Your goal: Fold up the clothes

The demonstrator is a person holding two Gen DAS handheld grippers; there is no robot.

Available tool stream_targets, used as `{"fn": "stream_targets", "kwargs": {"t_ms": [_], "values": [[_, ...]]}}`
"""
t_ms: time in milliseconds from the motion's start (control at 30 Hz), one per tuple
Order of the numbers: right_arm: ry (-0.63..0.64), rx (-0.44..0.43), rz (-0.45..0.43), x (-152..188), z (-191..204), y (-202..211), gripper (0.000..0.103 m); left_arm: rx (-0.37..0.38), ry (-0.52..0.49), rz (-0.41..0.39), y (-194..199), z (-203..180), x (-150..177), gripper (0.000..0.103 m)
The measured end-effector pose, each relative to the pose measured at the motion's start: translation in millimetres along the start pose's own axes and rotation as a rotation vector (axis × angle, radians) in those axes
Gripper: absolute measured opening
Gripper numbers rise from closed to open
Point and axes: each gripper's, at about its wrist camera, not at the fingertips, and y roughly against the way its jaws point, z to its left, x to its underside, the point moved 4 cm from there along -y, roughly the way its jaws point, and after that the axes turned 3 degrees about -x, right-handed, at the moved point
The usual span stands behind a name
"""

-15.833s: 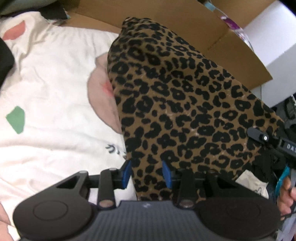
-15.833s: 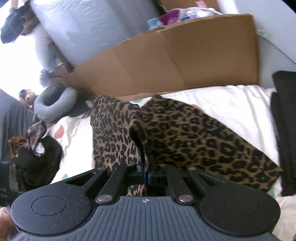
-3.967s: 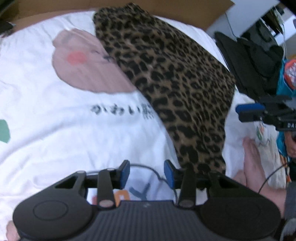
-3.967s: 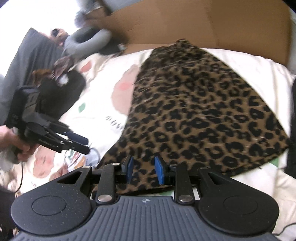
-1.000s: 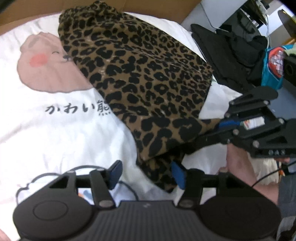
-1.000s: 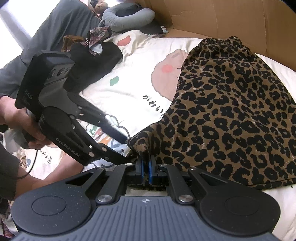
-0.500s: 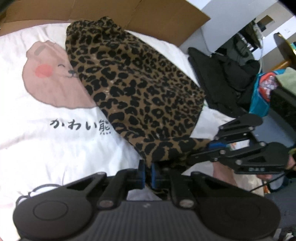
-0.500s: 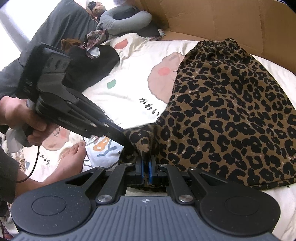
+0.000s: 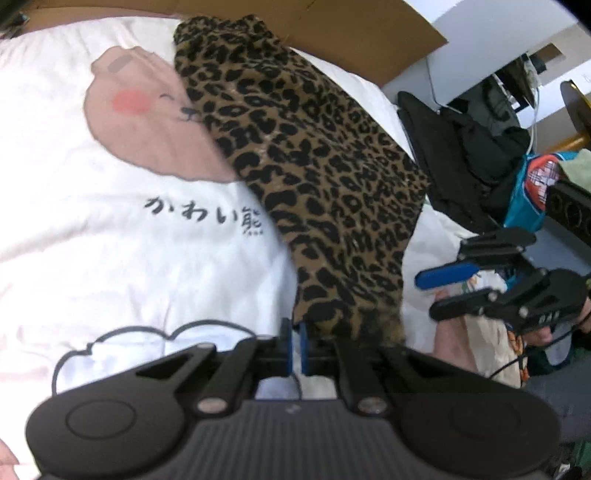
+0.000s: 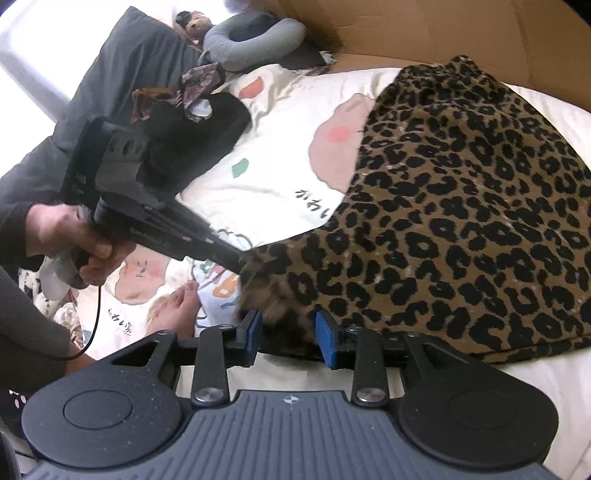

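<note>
My left claw (image 9: 294, 345) is pinched tight on the near corner of the leopard-print skirt (image 9: 306, 162), its blue pads together with the hem caught between them; my right claw (image 10: 287, 339) has just been opening, its pads now standing apart with a blurred bit of hem loose between them, not pressed; the skirt lies spread on the bed, running from the near edge up toward the far edge where a cardboard sheet (image 10: 461, 26) stands; it covers part of the white bedsheet (image 9: 92, 229) with its pink bear print (image 9: 147, 125); a heap of dark clothes (image 9: 461, 155) lies off the bed's right edge.
</note>
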Motion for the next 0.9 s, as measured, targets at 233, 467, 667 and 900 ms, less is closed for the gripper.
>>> {"fn": "stream_targets", "kwargs": {"t_ms": [233,467,667,900], "values": [[-0.064,0.092,-0.027,-5,-33,8,0.037,-0.035,-0.039,-0.032,6,3,-6,0.0],[-0.171,0.229,-0.066,-6,-87,17,0.037,-0.056,-0.049,-0.012,3,10,-8,0.007],[-0.195,0.281,-0.086,-6,-107,23,0.037,-0.061,-0.063,0.01,-8,9,-2,0.026],[-0.219,0.327,-0.138,-13,-121,32,0.038,-0.04,-0.126,-0.007,-22,0,-1,0.032]]}}
